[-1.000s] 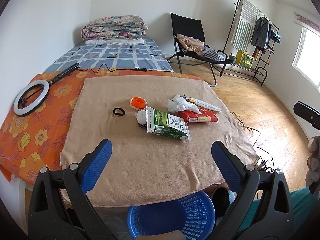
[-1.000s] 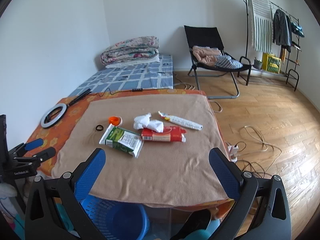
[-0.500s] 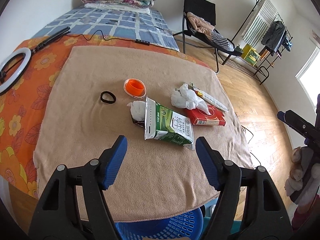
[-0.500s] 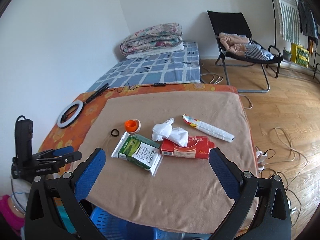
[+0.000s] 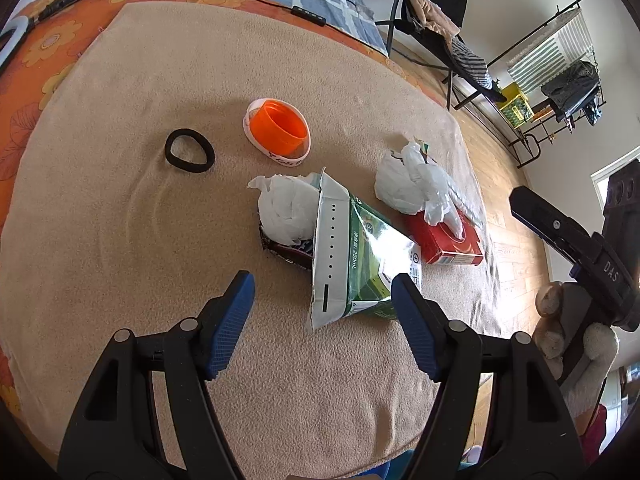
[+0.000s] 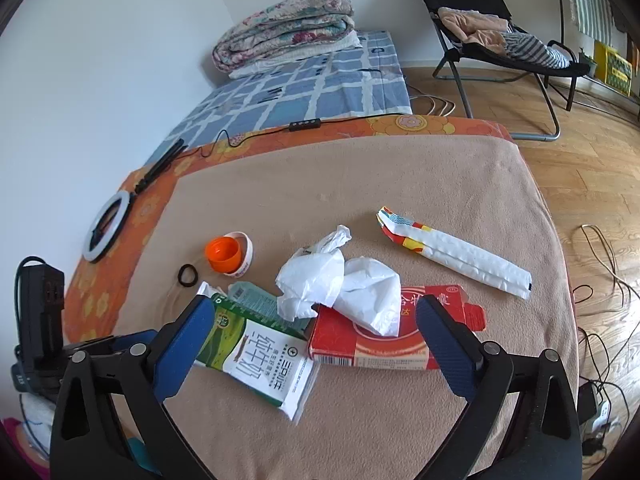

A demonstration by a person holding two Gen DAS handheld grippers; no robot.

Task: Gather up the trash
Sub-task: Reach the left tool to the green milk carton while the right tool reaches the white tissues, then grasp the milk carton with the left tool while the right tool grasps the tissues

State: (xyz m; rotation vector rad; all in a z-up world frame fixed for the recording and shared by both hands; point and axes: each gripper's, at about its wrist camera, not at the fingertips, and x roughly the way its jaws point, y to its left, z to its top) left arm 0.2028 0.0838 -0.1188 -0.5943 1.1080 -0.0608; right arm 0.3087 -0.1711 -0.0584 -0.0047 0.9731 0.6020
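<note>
Trash lies clustered at the middle of the counter: a green carton lying flat at frame centre in the left view, a tissue wad touching its upper left edge, and a red box just right of it with a white bag crumpled on top. A long wrapper lies apart, toward the upper right in the right view. An orange cap and a black band sit toward the upper left.

The left claw is spread and empty, its fingers straddling the carton's near end without touching. The right claw is likewise spread and empty, hovering over carton and box.

Risks, as judged: both claws aim at the same pile, so they may collide. The flat carton offers little edge; a closing claw may pinch the counter's cloth instead or push the carton into the tissue. The loose bag may slide off the box if that is lifted.
</note>
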